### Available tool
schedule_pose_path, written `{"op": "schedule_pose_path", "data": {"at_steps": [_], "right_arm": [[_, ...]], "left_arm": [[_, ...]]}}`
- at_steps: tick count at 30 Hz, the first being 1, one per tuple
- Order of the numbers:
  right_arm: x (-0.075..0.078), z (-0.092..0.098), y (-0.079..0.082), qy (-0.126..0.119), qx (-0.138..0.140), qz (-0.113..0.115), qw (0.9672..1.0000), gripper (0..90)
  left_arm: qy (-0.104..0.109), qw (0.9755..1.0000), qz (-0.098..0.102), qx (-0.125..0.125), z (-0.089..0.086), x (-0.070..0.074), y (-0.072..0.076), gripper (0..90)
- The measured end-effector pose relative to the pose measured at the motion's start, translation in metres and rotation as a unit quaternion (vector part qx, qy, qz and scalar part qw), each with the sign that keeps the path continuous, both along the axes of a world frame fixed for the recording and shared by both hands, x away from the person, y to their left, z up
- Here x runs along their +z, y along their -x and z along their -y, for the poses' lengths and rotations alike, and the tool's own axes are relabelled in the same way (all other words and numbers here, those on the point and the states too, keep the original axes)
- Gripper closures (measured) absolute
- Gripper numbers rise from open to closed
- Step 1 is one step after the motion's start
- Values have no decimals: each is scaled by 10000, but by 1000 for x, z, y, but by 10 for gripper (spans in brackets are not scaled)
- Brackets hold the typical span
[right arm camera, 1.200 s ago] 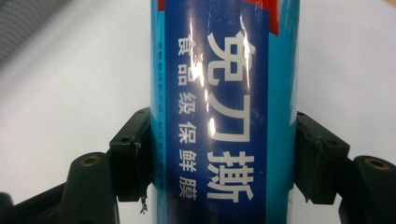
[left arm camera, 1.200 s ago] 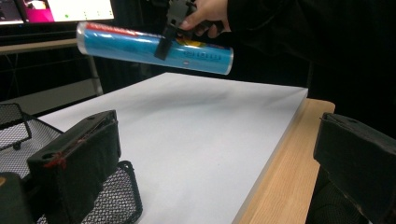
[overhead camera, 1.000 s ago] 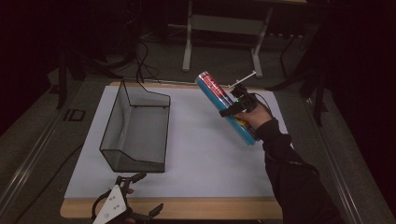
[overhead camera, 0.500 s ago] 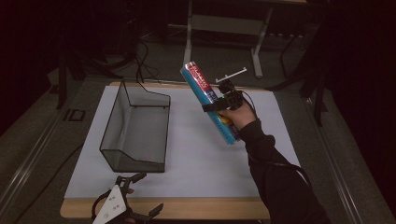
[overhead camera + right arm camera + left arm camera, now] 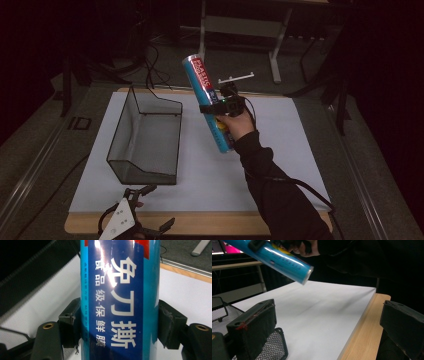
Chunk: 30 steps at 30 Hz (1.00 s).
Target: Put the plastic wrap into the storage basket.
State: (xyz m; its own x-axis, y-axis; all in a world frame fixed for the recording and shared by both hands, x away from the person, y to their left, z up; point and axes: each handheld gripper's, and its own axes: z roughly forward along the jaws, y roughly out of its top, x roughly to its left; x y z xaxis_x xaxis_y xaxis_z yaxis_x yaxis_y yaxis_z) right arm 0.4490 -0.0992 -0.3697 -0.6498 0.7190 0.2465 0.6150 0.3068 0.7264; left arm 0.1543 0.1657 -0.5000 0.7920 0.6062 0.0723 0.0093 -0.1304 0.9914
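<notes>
The tube (image 5: 209,102) has been carried leftward and a little higher over the last second, from above the mat's far right part to a spot just right of the basket (image 5: 145,137); this is judged to be the carry toward the basket, with the drop not yet begun. The tube is clamped at mid-length between the pads of the right gripper (image 5: 216,106) (the pads are seen pressed on both its sides in the right gripper view (image 5: 119,312)). It is held in the air, well clear of the mat (image 5: 280,150). Its long axis is tilted: the upper end points up, away and to the left, the lower end down toward the person. The left gripper (image 5: 134,220) is rested at the near table edge, jaws spread wide with nothing between them.
</notes>
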Motion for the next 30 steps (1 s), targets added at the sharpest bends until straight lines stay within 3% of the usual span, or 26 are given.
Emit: {"op": "schedule_pose_path", "data": {"at_steps": [5, 8, 14, 15, 16, 21, 27, 30], "right_arm": [[-2, -18, 4, -469, -184, -91, 9987, 319], [-4, -29, 7, -505, -284, 28, 9983, 319], [-7, -46, 10, -603, -289, 33, 9978, 319], [-10, -54, 12, -884, -289, -90, 9956, 320], [-11, -57, 13, -947, -300, -87, 9950, 319], [-15, -75, 16, -1105, -409, -98, 9930, 319], [-23, -92, 15, -1500, -508, -271, 9870, 320], [-30, -102, 16, -1457, -499, -246, 9878, 320]], "left_arm": [[-1, 10000, 12, -14, 0, 0, 0, 12], [4, 10000, 13, -8, -1, 0, 0, 12], [10, 10000, 14, -25, -1, 0, 0, 12], [6, 10000, 13, -30, -1, 0, 0, 12], [2, 10000, 15, -36, -1, 0, 0, 12], [25, 10000, 23, -43, -2, 0, 0, 12], [24, 10000, 24, -51, -3, 1, 0, 12], [36, 10000, 15, -46, -3, 1, 0, 12]]}}
